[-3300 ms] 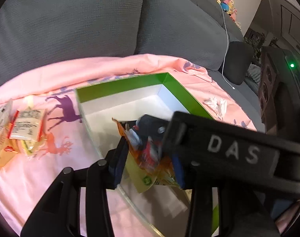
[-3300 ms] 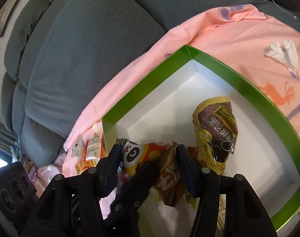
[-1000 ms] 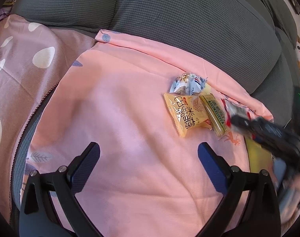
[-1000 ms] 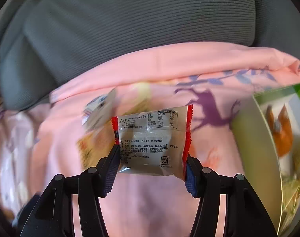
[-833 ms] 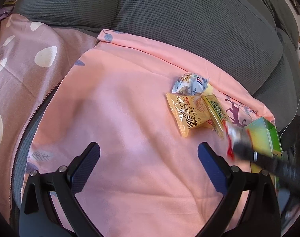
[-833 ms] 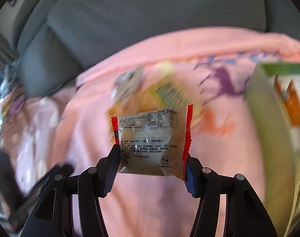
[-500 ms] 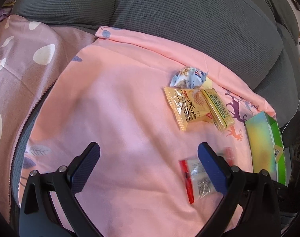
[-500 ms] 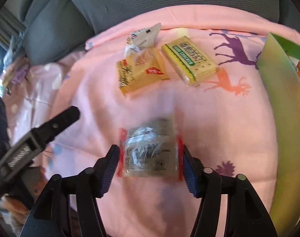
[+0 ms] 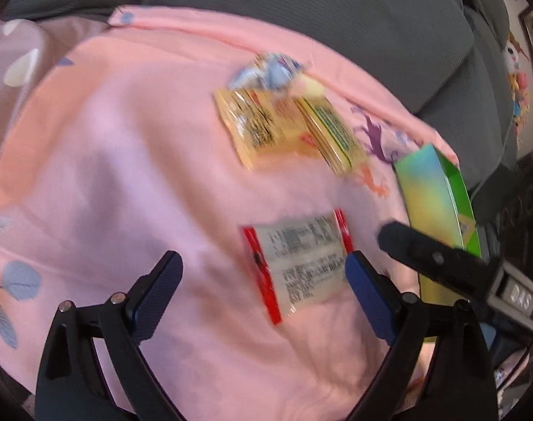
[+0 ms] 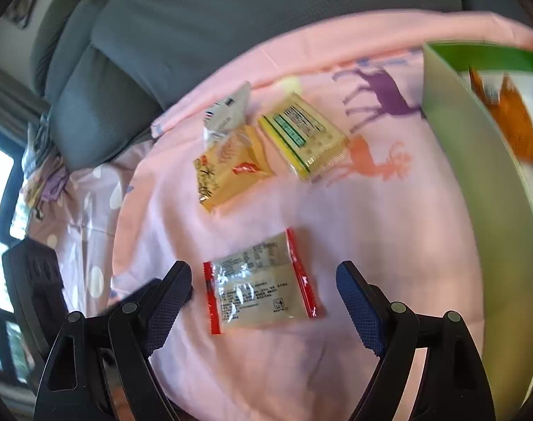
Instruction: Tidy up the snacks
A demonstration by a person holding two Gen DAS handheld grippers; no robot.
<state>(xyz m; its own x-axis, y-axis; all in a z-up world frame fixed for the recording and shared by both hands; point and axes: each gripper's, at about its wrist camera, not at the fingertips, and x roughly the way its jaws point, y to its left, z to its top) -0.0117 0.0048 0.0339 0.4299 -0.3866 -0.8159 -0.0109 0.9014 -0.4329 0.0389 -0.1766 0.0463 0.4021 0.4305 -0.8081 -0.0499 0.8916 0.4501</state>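
A clear snack packet with red ends [image 10: 261, 282] lies flat on the pink sheet [image 10: 389, 245], and it also shows in the left wrist view [image 9: 298, 268]. My right gripper [image 10: 264, 300] is open just above and around it, not touching. My left gripper [image 9: 262, 293] is open close over the same packet. Beyond lie an orange-yellow packet [image 10: 227, 166], a yellow-green cracker packet [image 10: 305, 135] and a silver-blue packet [image 10: 227, 112]. The green box [image 10: 477, 161] stands at the right with orange snacks [image 10: 508, 112] inside.
Grey sofa cushions [image 10: 231, 21] rise behind the sheet. A mauve spotted cloth [image 10: 87, 189] lies to the left. The right gripper's arm [image 9: 448, 263] crosses the left wrist view in front of the green box [image 9: 434, 210].
My right gripper carried the red-ended packet away from the box, lowered it and opened, leaving it on the sheet. My left gripper has moved in over the packet.
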